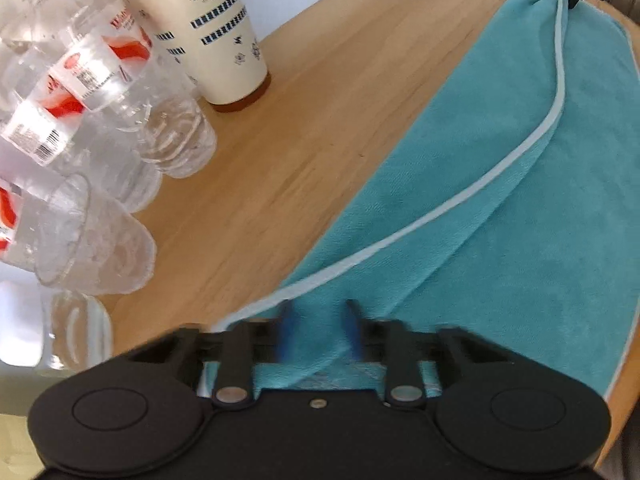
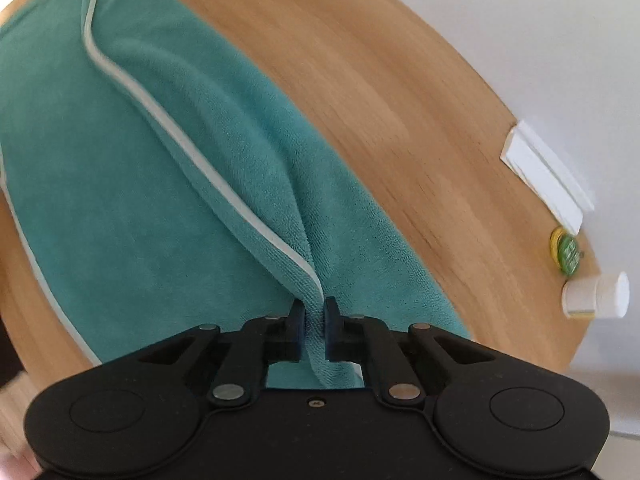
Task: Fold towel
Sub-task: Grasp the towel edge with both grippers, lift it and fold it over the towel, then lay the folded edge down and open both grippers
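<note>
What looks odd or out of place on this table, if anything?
Nothing is spilled or broken. The teal towel is mid-fold, so its white-trimmed edge is lifted, pinched by the right gripper. The clear bottles and the patterned cup only look tilted, likely from the fisheye lens.

Right claw: jaws nearly closed, pinching the towel hem. Left claw: jaws parted, blurred, over the towel's opposite hem corner; grip there indeterminate.
</note>
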Available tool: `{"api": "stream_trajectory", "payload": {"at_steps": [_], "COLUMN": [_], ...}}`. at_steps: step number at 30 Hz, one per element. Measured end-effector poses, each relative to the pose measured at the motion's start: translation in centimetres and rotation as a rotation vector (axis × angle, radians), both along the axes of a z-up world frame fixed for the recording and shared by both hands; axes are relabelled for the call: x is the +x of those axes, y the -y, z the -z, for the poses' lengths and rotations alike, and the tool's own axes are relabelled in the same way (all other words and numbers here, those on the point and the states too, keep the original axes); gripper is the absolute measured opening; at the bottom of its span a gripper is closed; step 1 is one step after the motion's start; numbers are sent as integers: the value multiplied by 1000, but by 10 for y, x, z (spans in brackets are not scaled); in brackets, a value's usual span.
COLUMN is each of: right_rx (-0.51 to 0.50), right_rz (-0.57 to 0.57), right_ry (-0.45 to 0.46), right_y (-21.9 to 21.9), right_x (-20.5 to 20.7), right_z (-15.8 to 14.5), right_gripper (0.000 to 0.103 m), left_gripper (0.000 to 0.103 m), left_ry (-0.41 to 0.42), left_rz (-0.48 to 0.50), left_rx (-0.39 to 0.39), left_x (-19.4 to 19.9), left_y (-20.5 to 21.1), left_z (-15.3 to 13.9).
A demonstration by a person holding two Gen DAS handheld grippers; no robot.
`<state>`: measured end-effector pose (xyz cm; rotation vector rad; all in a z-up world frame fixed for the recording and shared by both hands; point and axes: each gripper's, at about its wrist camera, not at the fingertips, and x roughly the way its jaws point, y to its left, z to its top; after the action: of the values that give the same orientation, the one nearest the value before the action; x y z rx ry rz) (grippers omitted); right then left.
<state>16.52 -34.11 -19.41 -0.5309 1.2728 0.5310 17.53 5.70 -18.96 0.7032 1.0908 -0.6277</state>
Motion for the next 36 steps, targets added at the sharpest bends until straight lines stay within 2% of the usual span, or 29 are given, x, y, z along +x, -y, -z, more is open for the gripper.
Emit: {"api": "stream_trajectory", "payload": {"at_steps": [4,5,7,10,12,15,16,19,21,23,27,31,32,33,34,36], "right_rx": [58,65,48,-19,-23,-65,-68,-167,-224,-190,-110,-4,-5,-7,-10,-9], "right_rz": [103,145,186,203,202,217,257,281,281,321,372,386,386,386,388,401], "right_ry": [90,169,267,399,403,478,479,448,432,406,378,274,258,242,205,151], "right_y": [9,11,14,7,6,-5,-6,-12,-14,-8,4,11,9,8,7,3], "right_x": [1,4,14,37,55,68,79,101,108,109,95,69,61,54,43,32], "right_z": [-21,-32,-39,-39,-33,-30,-24,4,14,10,-5,-9,-7,-5,1,10], "right_gripper": [8,8,8,8,8,9,9,24,26,28,32,33,33,33,33,33], "left_gripper": [0,0,0,0,0,3,4,10,31,38,37,37,35,25,19,17], "left_ry": [28,47,81,107,123,154,165,86,37,9,-39,-40,-47,-55,-69,-64], "left_rz": [-61,-94,-154,-199,-229,-270,-273,-248,-188,-146,-78,-23,-20,-18,-8,10], "left_rx": [-28,-36,-50,-50,-50,-48,-46,-83,-88,-91,-57,-27,-30,-34,-41,-36], "left_x": [0,4,10,20,26,36,38,42,37,31,27,23,23,24,23,21], "left_y": [-3,-5,-9,-12,-13,-15,-14,-13,-10,-8,-3,1,0,-1,-2,0], "left_z": [-1,-2,-3,-5,-6,-8,-8,-7,-6,-7,6,14,14,14,14,14]}}
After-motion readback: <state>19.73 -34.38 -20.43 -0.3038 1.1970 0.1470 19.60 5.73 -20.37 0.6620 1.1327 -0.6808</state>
